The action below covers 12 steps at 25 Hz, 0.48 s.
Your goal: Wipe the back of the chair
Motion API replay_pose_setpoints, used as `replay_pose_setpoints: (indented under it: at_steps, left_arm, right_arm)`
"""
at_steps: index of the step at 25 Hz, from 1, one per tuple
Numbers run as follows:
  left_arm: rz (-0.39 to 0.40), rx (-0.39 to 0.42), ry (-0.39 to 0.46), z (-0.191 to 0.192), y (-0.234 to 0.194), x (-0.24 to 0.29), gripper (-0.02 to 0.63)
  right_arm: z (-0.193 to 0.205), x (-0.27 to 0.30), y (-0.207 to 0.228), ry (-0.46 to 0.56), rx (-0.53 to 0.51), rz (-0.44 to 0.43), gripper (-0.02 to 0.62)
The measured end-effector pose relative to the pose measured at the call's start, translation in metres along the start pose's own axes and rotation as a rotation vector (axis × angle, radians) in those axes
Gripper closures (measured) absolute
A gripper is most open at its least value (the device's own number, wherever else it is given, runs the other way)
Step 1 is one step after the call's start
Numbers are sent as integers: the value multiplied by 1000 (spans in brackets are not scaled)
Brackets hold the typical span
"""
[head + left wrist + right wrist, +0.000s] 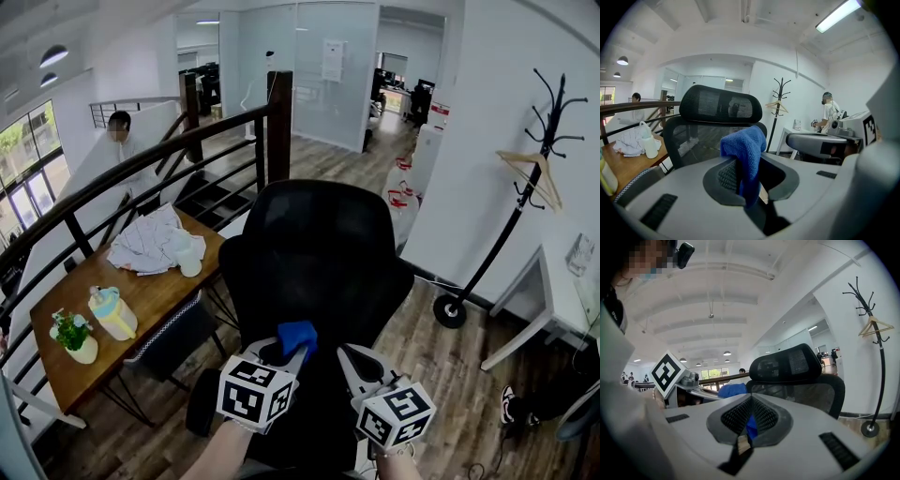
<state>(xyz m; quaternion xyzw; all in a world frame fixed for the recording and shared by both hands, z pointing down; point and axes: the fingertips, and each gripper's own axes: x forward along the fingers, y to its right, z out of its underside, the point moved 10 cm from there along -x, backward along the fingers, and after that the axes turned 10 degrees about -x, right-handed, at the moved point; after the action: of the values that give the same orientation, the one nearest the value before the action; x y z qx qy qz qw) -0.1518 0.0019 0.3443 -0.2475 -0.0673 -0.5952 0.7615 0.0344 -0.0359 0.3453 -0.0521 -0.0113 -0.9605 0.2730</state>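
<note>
left hand-held gripper [286, 356] clamped on blue cloth [298, 336]; right hand-held gripper [353, 358] jaws together, looks empty. chair back [319, 253] upright at 12 o'clock, near, left leads

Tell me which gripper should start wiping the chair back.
Left. The left gripper holds the blue cloth between its jaws, facing the chair back; the right gripper is shut with nothing in it.

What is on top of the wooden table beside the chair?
A crumpled white cloth, a white jug, a yellow bottle and a potted plant. Anything under the cloth is covered.
</note>
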Motion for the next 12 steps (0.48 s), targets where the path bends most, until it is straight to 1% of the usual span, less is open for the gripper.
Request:
replay_pose_setpoints:
  at_steps: [6, 12]
  left_arm:
    - [1, -5, -11, 5, 3, 2, 531]
    - [1, -13, -32, 9, 0, 4, 531]
  right_arm:
    - [8, -2, -1, -21, 7, -8, 569]
    - [12, -2, -1, -18, 47, -15, 569]
